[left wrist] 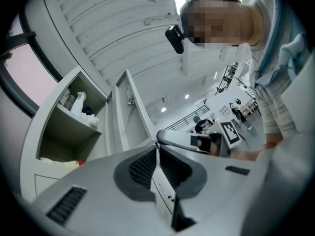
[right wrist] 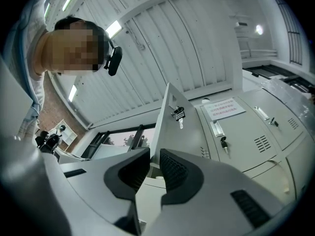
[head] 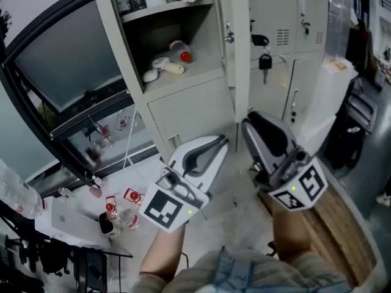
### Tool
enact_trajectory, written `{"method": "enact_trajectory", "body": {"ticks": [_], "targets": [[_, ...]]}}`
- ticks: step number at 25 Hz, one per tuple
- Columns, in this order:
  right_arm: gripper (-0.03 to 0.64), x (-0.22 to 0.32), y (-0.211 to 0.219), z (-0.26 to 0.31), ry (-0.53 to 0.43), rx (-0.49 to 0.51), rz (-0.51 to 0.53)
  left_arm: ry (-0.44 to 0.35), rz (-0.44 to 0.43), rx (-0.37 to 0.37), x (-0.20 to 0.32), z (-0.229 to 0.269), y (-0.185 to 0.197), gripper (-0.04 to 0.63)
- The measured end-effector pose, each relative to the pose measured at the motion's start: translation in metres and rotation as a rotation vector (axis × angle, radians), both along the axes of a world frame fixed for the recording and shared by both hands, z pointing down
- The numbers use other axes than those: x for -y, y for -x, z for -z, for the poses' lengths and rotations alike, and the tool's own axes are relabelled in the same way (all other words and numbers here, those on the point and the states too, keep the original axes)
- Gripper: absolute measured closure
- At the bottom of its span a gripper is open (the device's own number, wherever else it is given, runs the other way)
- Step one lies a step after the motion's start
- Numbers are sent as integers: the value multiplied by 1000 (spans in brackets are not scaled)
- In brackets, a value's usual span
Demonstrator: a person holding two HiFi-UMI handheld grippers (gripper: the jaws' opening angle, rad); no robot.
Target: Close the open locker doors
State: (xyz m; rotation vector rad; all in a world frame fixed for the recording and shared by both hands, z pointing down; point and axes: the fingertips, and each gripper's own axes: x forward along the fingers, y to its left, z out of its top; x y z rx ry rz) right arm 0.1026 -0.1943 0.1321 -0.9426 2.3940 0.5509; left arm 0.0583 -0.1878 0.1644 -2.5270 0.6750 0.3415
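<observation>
A grey locker bank (head: 183,112) fills the back of the head view. One tall door (head: 239,54) stands swung out, edge-on to me, beside an open compartment (head: 177,35) with bottles on its shelves. My left gripper (head: 223,140) is below the door's lower end, jaws together and empty. Just to the right my right gripper (head: 247,122) is also shut with nothing in it, its tip near the door's bottom edge. In the right gripper view the open door (right wrist: 172,132) rises above the jaws with keys (right wrist: 178,114) hanging from its lock. The left gripper view shows the same door (left wrist: 130,117) from below.
Closed lockers (head: 287,35) lie right of the door, one with a key (head: 265,60). A dark window frame (head: 55,90) is at the left, with several bottles (head: 119,206) on the floor. A white bag (head: 333,96) and a wooden board (head: 342,237) are at the right.
</observation>
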Motion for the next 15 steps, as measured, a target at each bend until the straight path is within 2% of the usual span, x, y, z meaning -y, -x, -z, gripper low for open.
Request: {"method": "enact_trajectory", "body": {"ticks": [9, 15], "targets": [[558, 17, 65, -2, 13, 3, 28, 12, 61, 8, 10, -4, 63, 591], [558, 37, 99, -3, 19, -24, 45, 13, 102, -3, 25, -4, 88, 591]]}}
